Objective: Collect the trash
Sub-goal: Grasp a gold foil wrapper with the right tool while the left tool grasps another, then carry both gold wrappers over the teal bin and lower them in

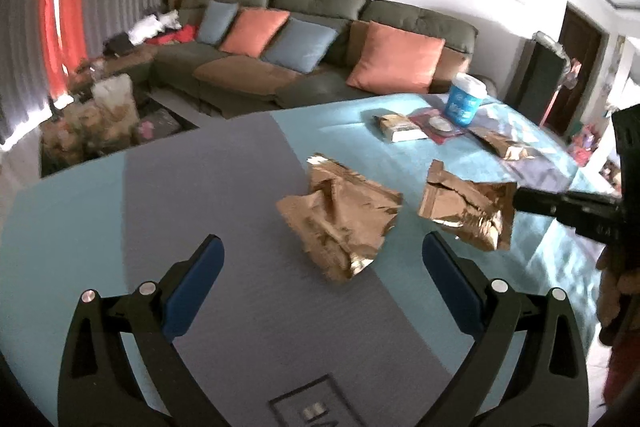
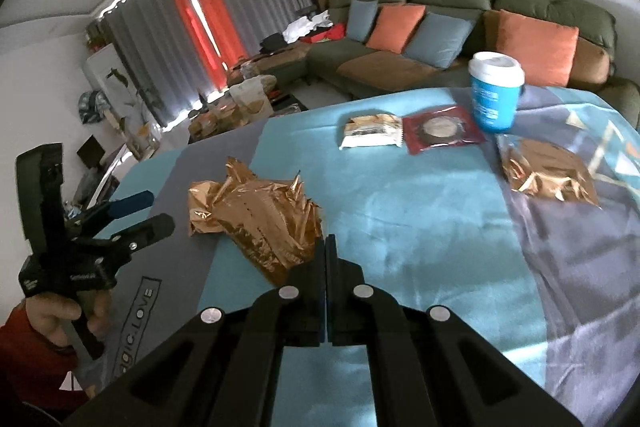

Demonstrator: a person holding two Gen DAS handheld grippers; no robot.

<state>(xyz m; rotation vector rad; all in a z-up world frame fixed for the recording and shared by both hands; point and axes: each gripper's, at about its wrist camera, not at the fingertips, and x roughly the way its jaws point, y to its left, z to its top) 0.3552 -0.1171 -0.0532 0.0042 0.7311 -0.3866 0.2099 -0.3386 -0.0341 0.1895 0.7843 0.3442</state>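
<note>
Two crumpled copper foil wrappers sit on the teal and grey tablecloth (image 1: 80, 227). One wrapper (image 1: 340, 219) (image 2: 208, 203) lies just ahead of my left gripper (image 1: 324, 259) (image 2: 154, 211), which is open with nothing between its blue pads. My right gripper (image 2: 326, 247) (image 1: 518, 201) is shut on an edge of the second wrapper (image 1: 468, 207) (image 2: 276, 239), entering from the right in the left wrist view. A third foil wrapper (image 2: 548, 175) (image 1: 504, 143) lies farther right.
A white snack packet (image 2: 372, 129), a red packet (image 2: 440, 131) and a blue cup with a white lid (image 2: 494, 91) stand at the far side of the table. A green sofa (image 1: 320, 7) with cushions runs behind. A person's hand (image 2: 52, 311) holds the left gripper.
</note>
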